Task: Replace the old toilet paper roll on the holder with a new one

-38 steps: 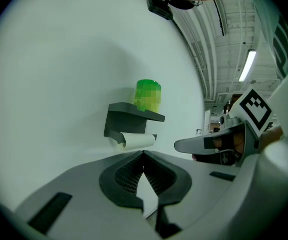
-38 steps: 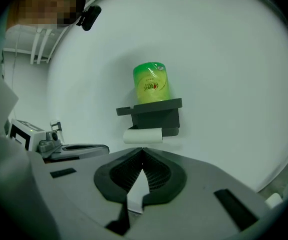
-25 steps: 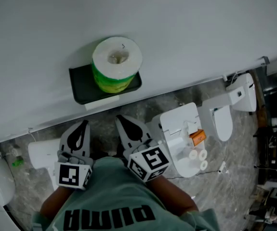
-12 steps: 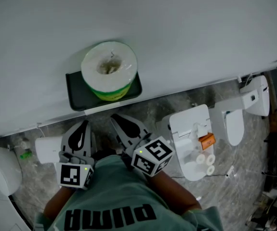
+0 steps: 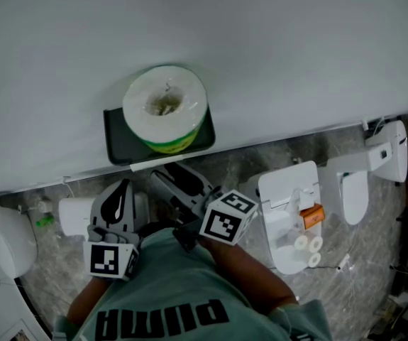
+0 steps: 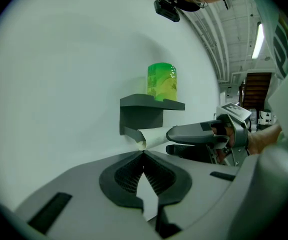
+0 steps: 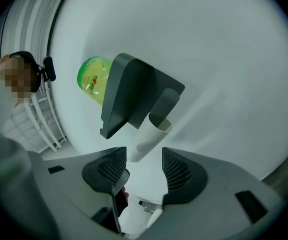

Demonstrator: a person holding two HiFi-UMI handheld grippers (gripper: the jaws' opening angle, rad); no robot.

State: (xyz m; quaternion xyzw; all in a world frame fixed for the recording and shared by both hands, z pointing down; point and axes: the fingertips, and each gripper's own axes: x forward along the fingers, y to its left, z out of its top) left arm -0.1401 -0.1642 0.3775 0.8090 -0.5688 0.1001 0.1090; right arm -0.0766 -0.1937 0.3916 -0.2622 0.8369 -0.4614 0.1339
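A dark holder (image 5: 118,137) hangs on the white wall, and a new roll in green wrap (image 5: 164,109) stands on its shelf. Under the shelf the old bare tube (image 7: 149,138) sits on the holder's arm. My right gripper (image 7: 145,156) points level at that tube. Its jaws have just been opening, and the tube's free end shows in the gap with neither pad touching it. In the head view the right gripper (image 5: 169,175) is just below the shelf. My left gripper (image 6: 142,155) is shut and empty, to the left and a little lower (image 5: 122,189).
White toilets (image 5: 289,197) (image 5: 360,183) stand on the marble floor to the right, one carrying an orange item (image 5: 310,215) and small white rolls (image 5: 307,249). Another white fixture (image 5: 1,244) is at the lower left. The wall fills the space ahead.
The right gripper has rolled, moved in under the shelf towards the tube, and its jaws have gone from shut to open. The left gripper has hardly moved.
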